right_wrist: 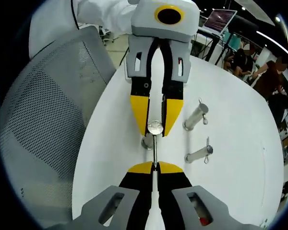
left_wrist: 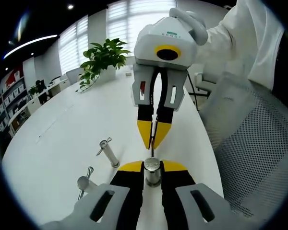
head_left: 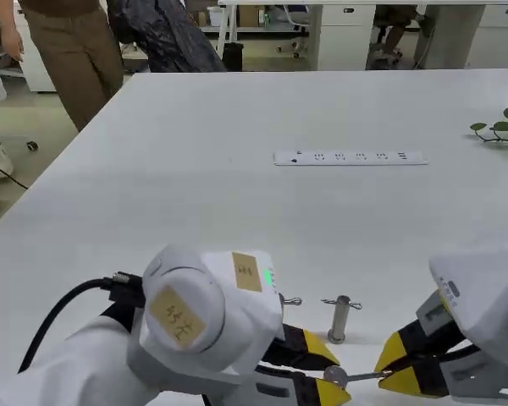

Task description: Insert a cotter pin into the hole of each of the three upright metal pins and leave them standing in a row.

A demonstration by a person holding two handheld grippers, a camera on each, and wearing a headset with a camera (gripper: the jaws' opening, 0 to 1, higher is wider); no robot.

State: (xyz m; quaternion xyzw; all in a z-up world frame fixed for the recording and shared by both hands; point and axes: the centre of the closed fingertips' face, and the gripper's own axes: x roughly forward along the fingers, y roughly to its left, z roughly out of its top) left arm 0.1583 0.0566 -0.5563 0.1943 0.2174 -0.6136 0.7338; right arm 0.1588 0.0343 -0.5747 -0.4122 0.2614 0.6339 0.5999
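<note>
My left gripper point(left_wrist: 152, 166) is shut on a short upright metal pin point(left_wrist: 152, 173) with a round head. Facing it, my right gripper point(right_wrist: 154, 166) is shut on a thin cotter pin point(right_wrist: 154, 149) whose tip reaches the pin's head point(right_wrist: 155, 127). In the head view the two grippers meet at the bottom, left gripper point(head_left: 326, 370) and right gripper point(head_left: 394, 369), with the held pin point(head_left: 334, 376) between them. Two other metal pins point(left_wrist: 108, 152) point(left_wrist: 85, 184) stand close by, each with a cotter pin through its top. One of them point(head_left: 340, 318) stands just beyond the grippers.
A white power strip point(head_left: 350, 157) lies mid-table. A green plant sprig point(head_left: 504, 127) is at the right edge. A mesh chair point(right_wrist: 43, 105) stands by the table's near edge. People point(head_left: 68, 51) stand beyond the far left corner.
</note>
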